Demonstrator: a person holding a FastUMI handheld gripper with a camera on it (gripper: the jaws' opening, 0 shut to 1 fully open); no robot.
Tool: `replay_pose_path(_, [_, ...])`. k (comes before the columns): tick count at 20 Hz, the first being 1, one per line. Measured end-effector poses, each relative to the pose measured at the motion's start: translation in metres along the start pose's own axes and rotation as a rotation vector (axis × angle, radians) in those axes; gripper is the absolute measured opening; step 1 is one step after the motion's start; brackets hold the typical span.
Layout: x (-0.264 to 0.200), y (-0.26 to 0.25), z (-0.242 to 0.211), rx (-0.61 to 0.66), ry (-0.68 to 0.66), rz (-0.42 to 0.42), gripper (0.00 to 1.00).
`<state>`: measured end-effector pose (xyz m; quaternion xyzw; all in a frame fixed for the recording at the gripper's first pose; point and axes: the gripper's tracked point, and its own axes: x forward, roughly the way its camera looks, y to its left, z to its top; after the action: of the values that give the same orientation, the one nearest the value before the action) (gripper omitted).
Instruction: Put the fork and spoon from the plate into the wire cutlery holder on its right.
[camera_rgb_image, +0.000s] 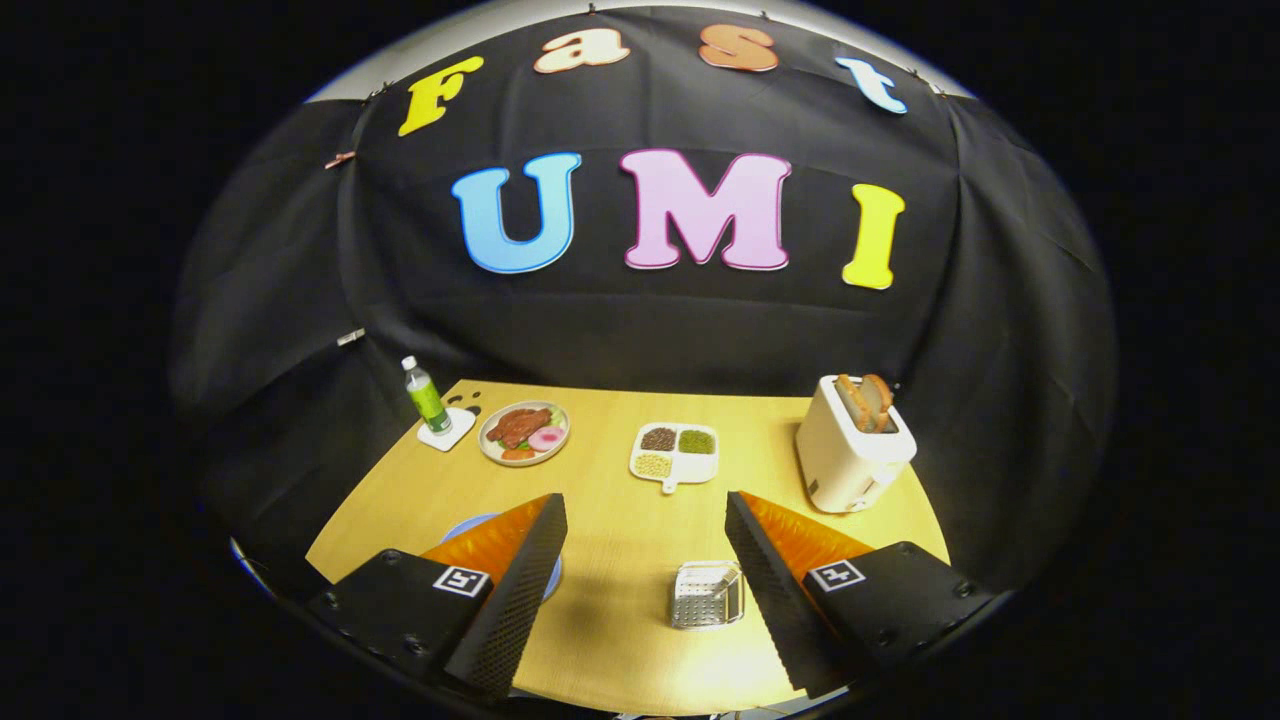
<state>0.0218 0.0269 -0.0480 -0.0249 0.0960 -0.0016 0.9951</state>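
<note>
My gripper hangs open above the near part of a wooden table, nothing between its fingers. A blue plate lies under the left finger, which covers most of it; the fork and spoon are hidden from me. The wire cutlery holder stands on the table just inside the right finger, to the right of the plate.
Beyond the fingers stand a white toaster with bread at the right, a white divided dish of grains in the middle, a plate of food and a green bottle on a coaster at the far left.
</note>
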Motion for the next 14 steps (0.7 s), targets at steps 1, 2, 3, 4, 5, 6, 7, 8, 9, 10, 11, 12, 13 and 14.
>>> replay_pose_path(1, [0.007, 0.013, -0.006, -0.012, 0.024, 0.027, 1.0])
replay_pose_path(2, [0.014, 0.028, -0.013, -0.015, 0.052, 0.054, 1.0])
replay_pose_path(3, [0.019, 0.043, -0.021, -0.017, 0.079, 0.083, 1.0])
replay_pose_path(4, [0.025, 0.056, -0.028, -0.025, 0.101, 0.107, 1.0])
replay_pose_path(5, [0.031, 0.069, -0.035, -0.041, 0.123, 0.126, 1.0])
replay_pose_path(6, [0.038, 0.082, -0.046, -0.061, 0.148, 0.145, 1.0])
replay_pose_path(7, [0.046, 0.094, -0.056, -0.077, 0.178, 0.163, 1.0])
replay_pose_path(8, [0.053, 0.106, -0.066, -0.088, 0.207, 0.179, 1.0])
replay_pose_path(9, [0.06, 0.116, -0.077, -0.099, 0.239, 0.191, 1.0])
replay_pose_path(10, [0.068, 0.126, -0.09, -0.107, 0.27, 0.202, 1.0])
replay_pose_path(11, [0.074, 0.136, -0.102, -0.114, 0.299, 0.213, 1.0])
replay_pose_path(12, [0.081, 0.144, -0.113, -0.124, 0.325, 0.222, 1.0])
replay_pose_path(13, [0.087, 0.149, -0.125, -0.136, 0.351, 0.227, 1.0])
replay_pose_path(14, [0.093, 0.155, -0.137, -0.151, 0.376, 0.231, 1.0])
